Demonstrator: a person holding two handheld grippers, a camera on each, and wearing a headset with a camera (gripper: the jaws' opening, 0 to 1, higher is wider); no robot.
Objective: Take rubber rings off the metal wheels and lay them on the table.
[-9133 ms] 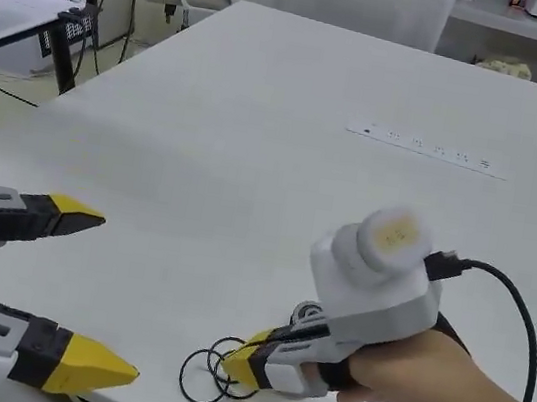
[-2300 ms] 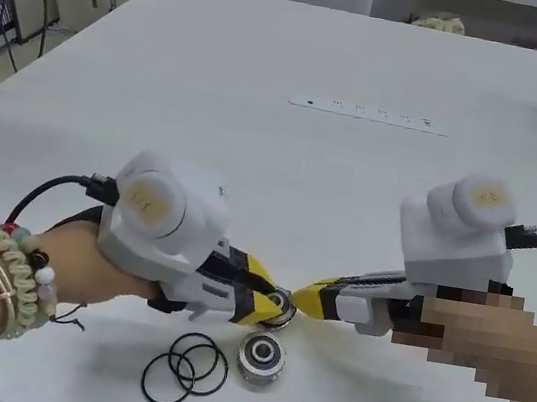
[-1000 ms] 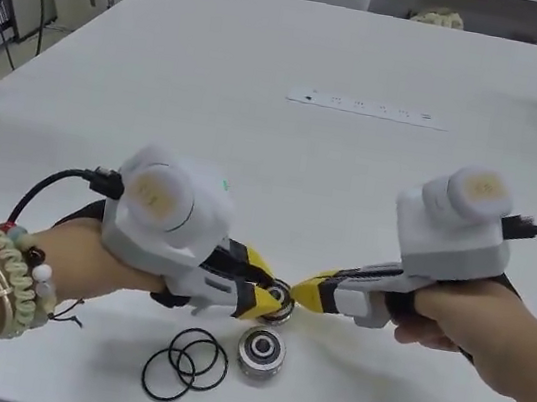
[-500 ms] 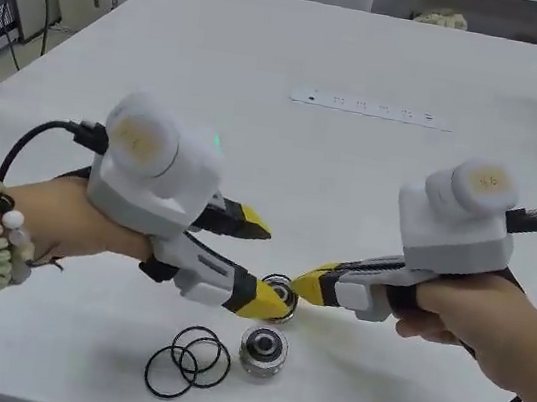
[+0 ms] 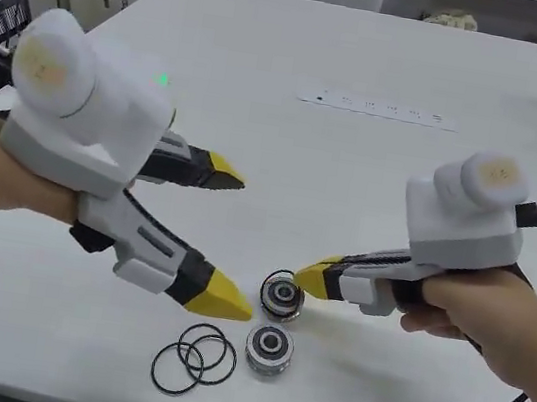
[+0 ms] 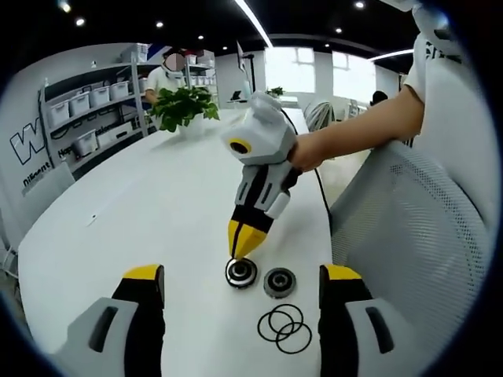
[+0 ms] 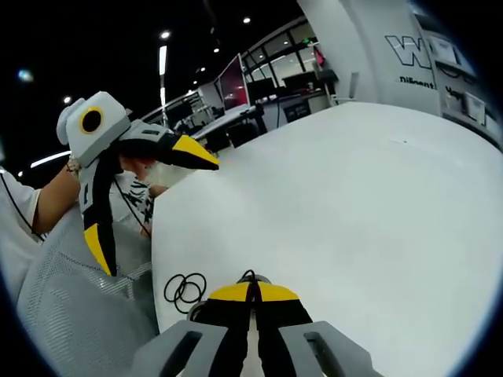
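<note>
Here the left gripper (image 5: 232,241) holds its fingers wide above the worktop (image 5: 353,173). The right gripper (image 5: 306,272) pinches a rubber ring (image 7: 250,276) on one wheel (image 5: 281,297) with closed fingers; loose rings (image 5: 193,357) lie near the second wheel (image 5: 270,349).

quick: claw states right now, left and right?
Left claw: open, holding nothing.
Right claw: closed, tips at the wheel, apparently pinching its rubber ring.

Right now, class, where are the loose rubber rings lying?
In the head view, the rubber rings lie on the white table near its front edge, just left of the nearer metal wheel.
</note>
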